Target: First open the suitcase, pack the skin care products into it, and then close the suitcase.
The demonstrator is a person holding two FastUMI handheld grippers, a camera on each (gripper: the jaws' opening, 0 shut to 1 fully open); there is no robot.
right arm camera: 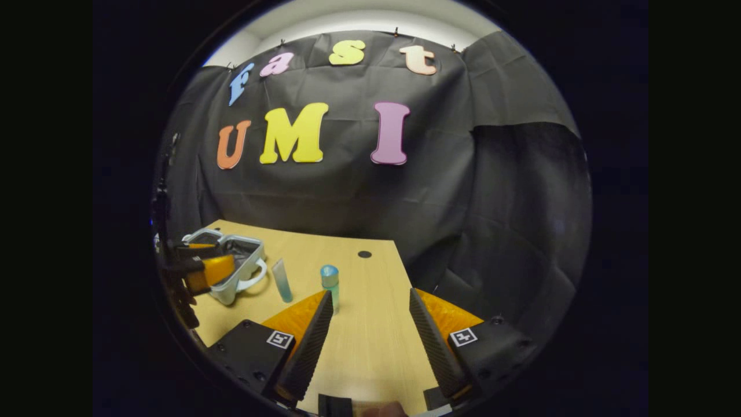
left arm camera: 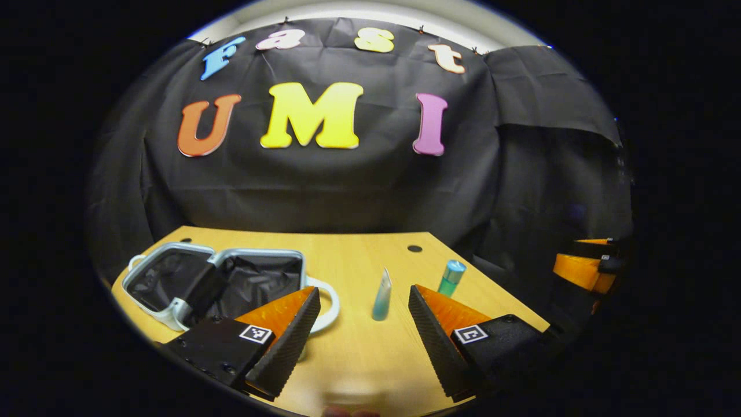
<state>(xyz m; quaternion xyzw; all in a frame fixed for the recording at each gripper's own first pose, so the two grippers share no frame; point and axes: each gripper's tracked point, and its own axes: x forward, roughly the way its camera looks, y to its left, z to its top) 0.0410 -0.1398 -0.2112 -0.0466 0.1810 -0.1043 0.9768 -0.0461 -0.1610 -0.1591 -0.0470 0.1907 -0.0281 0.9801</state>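
A small white-rimmed suitcase [left arm camera: 173, 315] lies open on the wooden table [left arm camera: 359, 353] at the left, its two black-lined halves spread flat and its white handle toward the middle. A pale blue tube [left arm camera: 382, 295] lies on the table ahead of my left gripper [left arm camera: 365, 324], which is open with nothing between its fingers. A teal bottle [left arm camera: 451, 277] with a blue cap stands upright further right. In the right gripper view the suitcase [right arm camera: 246, 260], the tube [right arm camera: 282, 281] and the bottle [right arm camera: 330, 284] sit left of and ahead of my open, empty right gripper [right arm camera: 370, 333].
The table [right arm camera: 376, 347] has a small round hole [left arm camera: 414, 248] near its far edge, also seen as a hole [right arm camera: 364, 254] in the right gripper view. The other gripper [left arm camera: 584, 269] shows far right; the left gripper [right arm camera: 202, 269] hovers by the suitcase. Black cloth closes the back.
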